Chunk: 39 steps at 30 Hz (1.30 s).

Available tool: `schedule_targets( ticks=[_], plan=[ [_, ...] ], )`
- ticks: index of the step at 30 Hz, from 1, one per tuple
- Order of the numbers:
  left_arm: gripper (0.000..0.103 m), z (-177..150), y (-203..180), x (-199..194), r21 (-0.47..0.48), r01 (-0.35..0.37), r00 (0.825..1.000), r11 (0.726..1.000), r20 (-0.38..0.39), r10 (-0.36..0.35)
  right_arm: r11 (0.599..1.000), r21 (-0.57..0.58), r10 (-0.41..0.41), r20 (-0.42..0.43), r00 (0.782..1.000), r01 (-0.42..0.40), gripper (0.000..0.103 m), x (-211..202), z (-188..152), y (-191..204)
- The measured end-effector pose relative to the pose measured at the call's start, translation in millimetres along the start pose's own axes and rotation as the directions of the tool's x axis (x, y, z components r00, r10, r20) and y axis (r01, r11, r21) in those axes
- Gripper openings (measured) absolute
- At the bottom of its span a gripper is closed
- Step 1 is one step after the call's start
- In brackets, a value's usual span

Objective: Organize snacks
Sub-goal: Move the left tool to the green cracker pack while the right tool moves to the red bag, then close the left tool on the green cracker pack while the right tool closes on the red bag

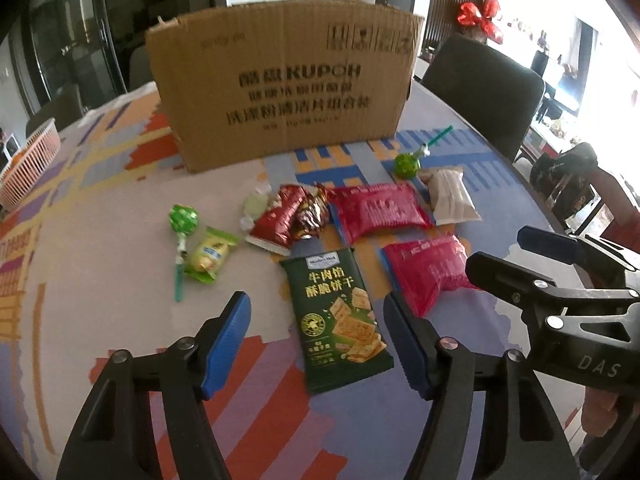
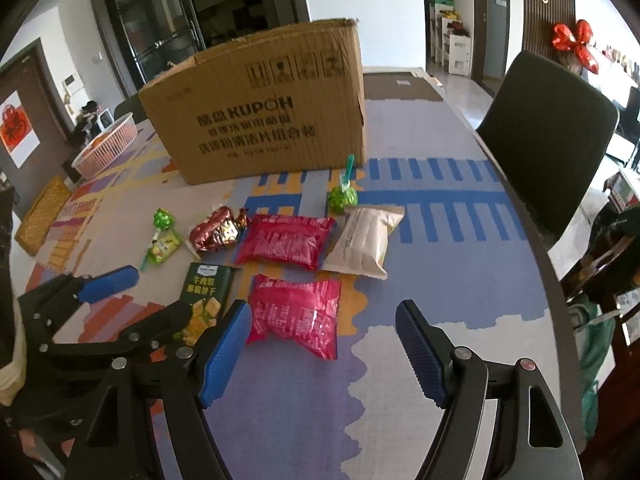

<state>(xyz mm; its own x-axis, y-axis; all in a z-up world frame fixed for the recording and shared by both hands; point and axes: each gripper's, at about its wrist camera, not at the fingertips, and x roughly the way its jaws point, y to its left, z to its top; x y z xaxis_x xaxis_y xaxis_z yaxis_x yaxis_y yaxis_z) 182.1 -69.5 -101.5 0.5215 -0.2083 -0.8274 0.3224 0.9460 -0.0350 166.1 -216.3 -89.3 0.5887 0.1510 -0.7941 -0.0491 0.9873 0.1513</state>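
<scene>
Snacks lie scattered on the patterned tablecloth in front of a cardboard box (image 1: 280, 92) (image 2: 260, 120). My left gripper (image 1: 316, 304) hovers open over a dark green cracker packet (image 1: 336, 316) (image 2: 206, 292), nothing gripped. My right gripper (image 2: 324, 308) is open above the nearer pink packet (image 2: 296, 316) (image 1: 428, 272). Behind it are a second pink packet (image 2: 284, 240), a beige packet (image 2: 364, 240), red foil snacks (image 1: 288, 216), two green lollipops (image 1: 183, 219) (image 1: 406, 164) and a small yellow-green candy (image 1: 208, 256).
A pink basket (image 2: 108, 146) stands at the table's far left, with a woven yellow mat (image 2: 40, 220) nearer. A dark chair (image 2: 548, 132) is pushed against the curved right table edge. Bags sit on the floor beyond that edge.
</scene>
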Motion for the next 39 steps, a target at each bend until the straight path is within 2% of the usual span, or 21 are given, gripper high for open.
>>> schedule_targets(
  ticks=[7,16,19,21,27,34,36,39],
  plan=[
    [0.067,-3,-5,16,-0.004,0.015,0.999,1.000,-0.034,-0.015,0.999,0.048,0.025,-0.038,0.999,-0.023,0.075,14,-4,-10],
    [0.060,-3,-5,31,-0.018,-0.020,0.998,1.000,-0.053,0.019,0.997,0.062,0.046,-0.056,0.997,-0.043,0.075,22,-4,-11],
    [0.054,-4,-3,30,-0.011,-0.037,0.998,0.999,-0.047,0.036,0.996,0.068,0.063,-0.064,0.996,-0.058,0.075,27,-3,-9],
    [0.044,-5,-1,28,-0.016,-0.040,0.998,0.999,-0.039,0.040,0.995,0.077,0.074,-0.070,0.995,-0.069,0.075,30,-1,-9],
    [0.042,-10,7,23,-0.022,-0.036,0.999,0.999,-0.037,0.035,0.994,0.073,0.089,-0.086,0.992,-0.083,0.075,39,1,-2],
    [0.042,-15,20,13,-0.076,-0.021,0.999,0.997,-0.032,0.019,0.994,0.056,0.098,-0.102,0.990,-0.092,0.075,48,4,8],
    [0.042,-16,23,9,-0.084,-0.027,0.999,0.996,-0.021,0.026,0.995,0.038,0.093,-0.105,0.990,-0.089,0.073,49,5,11],
    [0.042,-14,26,3,-0.094,-0.029,1.000,0.995,-0.002,0.029,0.997,0.002,0.080,-0.106,0.991,-0.080,0.060,49,3,18]
  ],
)
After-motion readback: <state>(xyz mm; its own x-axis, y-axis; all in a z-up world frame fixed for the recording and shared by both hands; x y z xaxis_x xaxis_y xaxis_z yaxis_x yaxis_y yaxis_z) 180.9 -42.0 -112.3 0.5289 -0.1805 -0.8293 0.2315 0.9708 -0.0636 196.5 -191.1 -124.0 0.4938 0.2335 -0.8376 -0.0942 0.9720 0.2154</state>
